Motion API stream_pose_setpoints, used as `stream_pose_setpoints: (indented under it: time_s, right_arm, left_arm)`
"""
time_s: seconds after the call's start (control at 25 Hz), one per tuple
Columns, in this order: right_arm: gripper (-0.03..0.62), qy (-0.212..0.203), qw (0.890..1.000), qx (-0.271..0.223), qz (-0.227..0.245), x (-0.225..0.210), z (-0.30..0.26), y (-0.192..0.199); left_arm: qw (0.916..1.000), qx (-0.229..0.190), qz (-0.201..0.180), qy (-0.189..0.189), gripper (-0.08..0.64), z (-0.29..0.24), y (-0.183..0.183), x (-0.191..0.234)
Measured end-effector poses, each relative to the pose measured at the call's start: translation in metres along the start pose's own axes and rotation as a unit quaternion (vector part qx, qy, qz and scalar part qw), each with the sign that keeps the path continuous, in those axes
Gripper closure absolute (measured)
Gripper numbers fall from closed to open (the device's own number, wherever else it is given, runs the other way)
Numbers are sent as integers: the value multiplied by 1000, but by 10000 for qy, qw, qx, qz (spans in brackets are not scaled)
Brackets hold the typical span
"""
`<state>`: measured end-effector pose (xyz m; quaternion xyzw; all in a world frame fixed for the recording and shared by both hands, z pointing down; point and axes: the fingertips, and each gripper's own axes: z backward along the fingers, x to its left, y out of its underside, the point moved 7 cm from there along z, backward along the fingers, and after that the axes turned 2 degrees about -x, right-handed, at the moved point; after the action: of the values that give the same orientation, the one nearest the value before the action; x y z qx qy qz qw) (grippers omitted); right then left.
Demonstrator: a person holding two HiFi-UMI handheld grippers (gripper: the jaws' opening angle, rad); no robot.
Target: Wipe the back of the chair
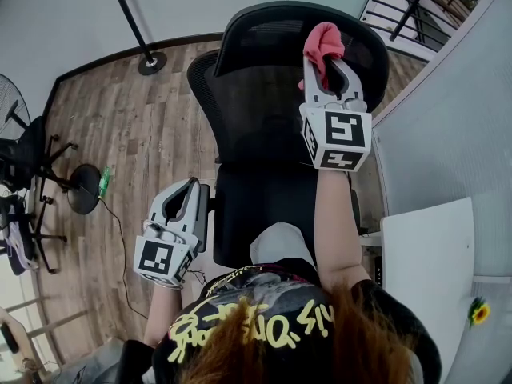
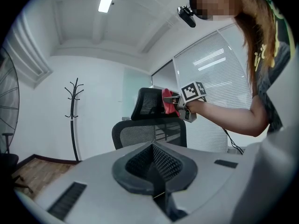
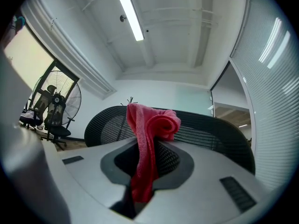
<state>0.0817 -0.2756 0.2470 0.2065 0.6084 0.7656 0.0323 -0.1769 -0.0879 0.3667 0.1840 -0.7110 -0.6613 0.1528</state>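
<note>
"Which hand is doing the wiping?"

"My right gripper [image 1: 326,64]. Its jaws are clamped on the crumpled red cloth [image 1: 323,42], which bunches out past the tips."

"Where's the chair from there?"

"The black mesh office chair [image 1: 244,106] stands in front of me. Its curved black headrest [image 3: 210,134] sits straight ahead of the cloth, close or touching, I can't tell which. It runs crosswise to my jaws, so I'd sweep sideways along it, then move down the backrest."

"And the other one?"

"My left gripper [image 1: 189,194] hangs low beside the black seat [image 1: 256,206], jaws closed on nothing and much farther off."
</note>
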Motion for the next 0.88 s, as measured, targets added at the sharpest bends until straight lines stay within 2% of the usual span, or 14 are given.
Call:
stream_pose_setpoints:
  time_s: [0.48,0.88]
  right_arm:
    - [531,-190,9997,-86,-157,17,-11,0]
    - [531,-539,9983,-122,-180,43,-19,-10]
  left_arm:
    - [9999,42,-5,-101,566,3,4,5]
    - [9999,21,-47,-113,566,5,0,6]
